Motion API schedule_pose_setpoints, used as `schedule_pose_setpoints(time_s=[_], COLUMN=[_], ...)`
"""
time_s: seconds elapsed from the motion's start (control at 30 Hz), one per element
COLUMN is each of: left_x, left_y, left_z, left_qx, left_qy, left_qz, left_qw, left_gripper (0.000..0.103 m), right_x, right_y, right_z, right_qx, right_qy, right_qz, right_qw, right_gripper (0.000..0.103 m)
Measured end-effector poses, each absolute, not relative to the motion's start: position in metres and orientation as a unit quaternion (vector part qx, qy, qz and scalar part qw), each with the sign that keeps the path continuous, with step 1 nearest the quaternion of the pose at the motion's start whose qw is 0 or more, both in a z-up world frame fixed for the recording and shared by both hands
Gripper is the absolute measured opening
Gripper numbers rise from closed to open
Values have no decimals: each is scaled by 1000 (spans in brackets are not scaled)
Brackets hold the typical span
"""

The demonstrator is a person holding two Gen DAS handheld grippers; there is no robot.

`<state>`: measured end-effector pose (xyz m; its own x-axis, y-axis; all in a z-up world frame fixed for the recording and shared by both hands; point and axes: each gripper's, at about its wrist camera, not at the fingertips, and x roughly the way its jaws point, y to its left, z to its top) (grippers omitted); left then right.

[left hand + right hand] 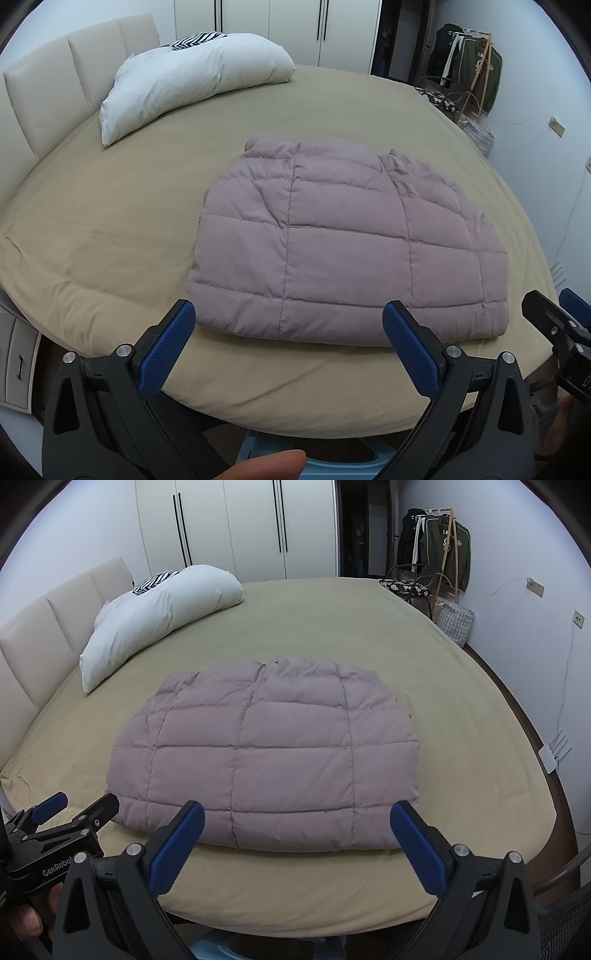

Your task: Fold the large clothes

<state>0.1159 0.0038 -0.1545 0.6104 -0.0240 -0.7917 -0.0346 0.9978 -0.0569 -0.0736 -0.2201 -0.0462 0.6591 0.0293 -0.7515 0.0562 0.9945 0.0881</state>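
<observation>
A mauve quilted puffer jacket (343, 243) lies folded into a compact rectangle on the tan bed sheet (110, 229); it also shows in the right wrist view (266, 760). My left gripper (290, 317) is open and empty, held just in front of the jacket's near edge, above the bed's front edge. My right gripper (297, 818) is open and empty, likewise just short of the jacket's near fold. Each gripper shows at the edge of the other's view, the right one (550, 317) and the left one (74, 808).
A white pillow (192, 81) lies at the back left by the beige headboard (48, 92). White wardrobes (236, 528) stand behind. A chair (410, 583), clothes rack (439, 542) and checked basket (456, 622) stand at the far right. A blue stool (332, 461) sits below.
</observation>
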Motion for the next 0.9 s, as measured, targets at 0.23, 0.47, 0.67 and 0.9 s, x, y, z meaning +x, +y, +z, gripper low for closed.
schedule_pose_setpoints(time_s=[0.23, 0.47, 0.67, 0.9], left_x=[115, 114, 113, 112], left_y=[3, 2, 2, 2], left_z=[-155, -154, -152, -148], left_qx=[-34, -35, -35, -33], left_qy=[442, 441, 436, 431], left_qz=[2, 3, 4, 6], left_qw=[896, 897, 899, 902], left_gripper=[103, 103, 103, 103], right_x=[-74, -73, -74, -74], right_y=[-221, -221, -220, -219], right_z=[-47, -47, -48, -48], right_qx=[52, 52, 52, 52], right_qy=[413, 413, 412, 412], right_qz=[-6, -7, -7, -7], right_qw=[909, 909, 910, 910], right_gripper=[103, 103, 103, 103])
